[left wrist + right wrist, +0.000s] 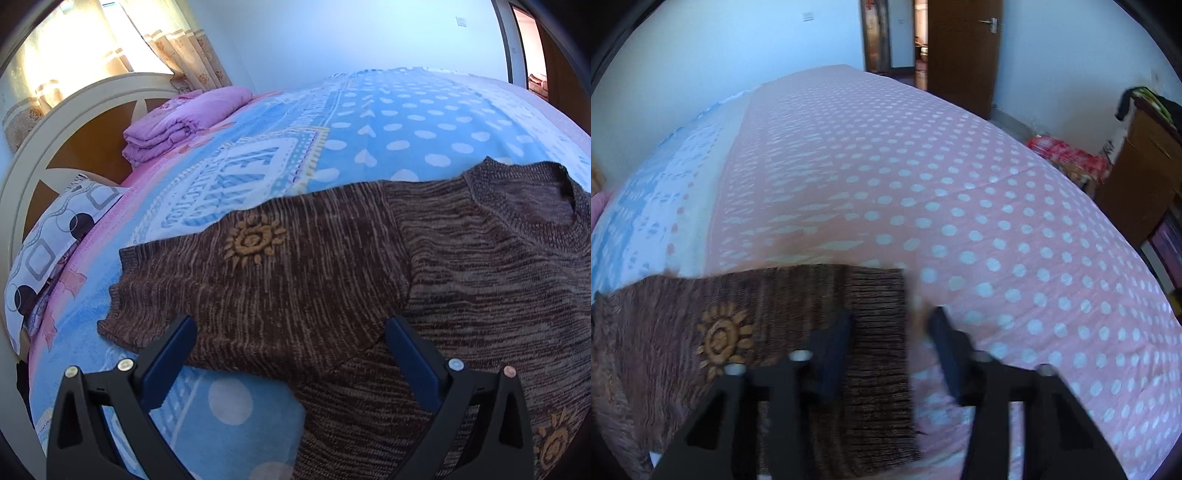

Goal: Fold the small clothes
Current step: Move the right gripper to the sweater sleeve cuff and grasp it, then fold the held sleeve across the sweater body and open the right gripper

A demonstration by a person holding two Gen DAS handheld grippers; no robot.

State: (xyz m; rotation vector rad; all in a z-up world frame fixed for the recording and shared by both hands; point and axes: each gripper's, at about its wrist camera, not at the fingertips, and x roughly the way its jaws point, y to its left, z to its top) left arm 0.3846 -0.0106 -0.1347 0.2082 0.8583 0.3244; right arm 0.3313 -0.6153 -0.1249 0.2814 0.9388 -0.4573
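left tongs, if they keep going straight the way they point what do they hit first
Most likely the brown knit sweater: the left tongs stand open over its sleeve, angled down at it, with nothing between. How far above the knit they are is unclear.

Left gripper [291, 336] tilted downward, fingers spread wide, right gripper [890, 332] tilted downward, blurred, fingers parted

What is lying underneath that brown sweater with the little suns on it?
The brown sweater lies spread on a dotted bedspread, blue beneath one sleeve and pink beneath the other sleeve's cuff. Whatever lies directly under the sweater's body is covered, so I cannot tell.
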